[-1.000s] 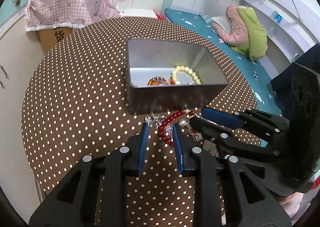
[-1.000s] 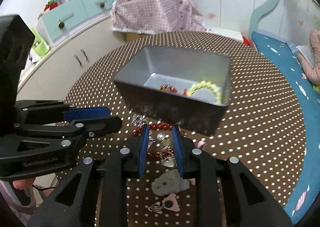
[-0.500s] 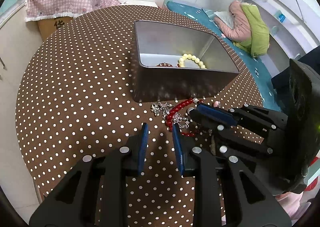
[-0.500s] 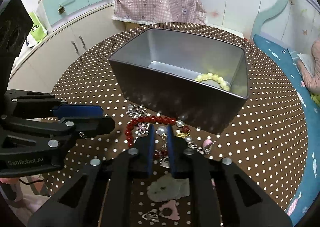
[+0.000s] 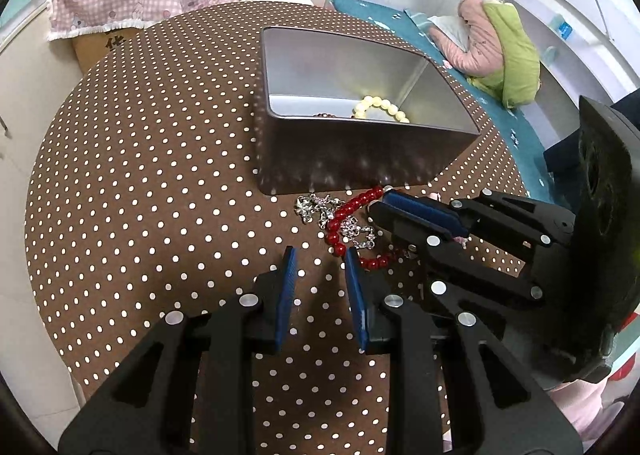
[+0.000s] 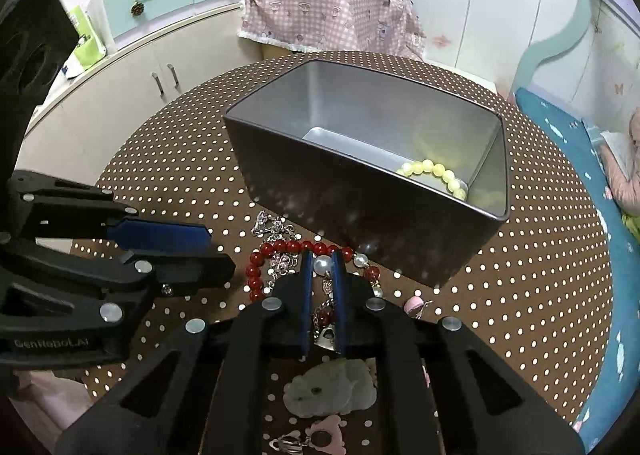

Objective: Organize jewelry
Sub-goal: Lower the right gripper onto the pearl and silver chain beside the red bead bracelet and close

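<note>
The right gripper point(image 6: 323, 255) is down among the loose jewelry just in front of the metal tin point(image 6: 400, 215), its blue pads drawn close together around the pearl and charms of the red bead bracelet point(image 6: 256, 275), so by the look of it the step in hand is picking that bracelet up; whether the pads truly bite on it or only flank it I cannot tell. The left gripper point(image 5: 320, 259) hovers to the near side of the tin with its jaws apart and nothing between them, just beside the red beads. Next, I'd judge, the right one must pinch firmly, lift without dragging along the silver chain point(image 5: 316, 209) that lies tangled with the bracelet against the tin's front wall, and carry it over the rim to drop it inside. Counting: one tin on the dotted table point(image 5: 140, 175); inside it one pale yellow bead bracelet point(image 6: 434, 173) and, in the left view, a sliver of one darker piece next to it; outside, in front of the tin, one red bracelet, one silver chain, one pale green stone pendant point(image 6: 332, 391), one small pink bead point(image 6: 414, 303), and one pink charm point(image 6: 326, 435) farthest from the tin.
</note>
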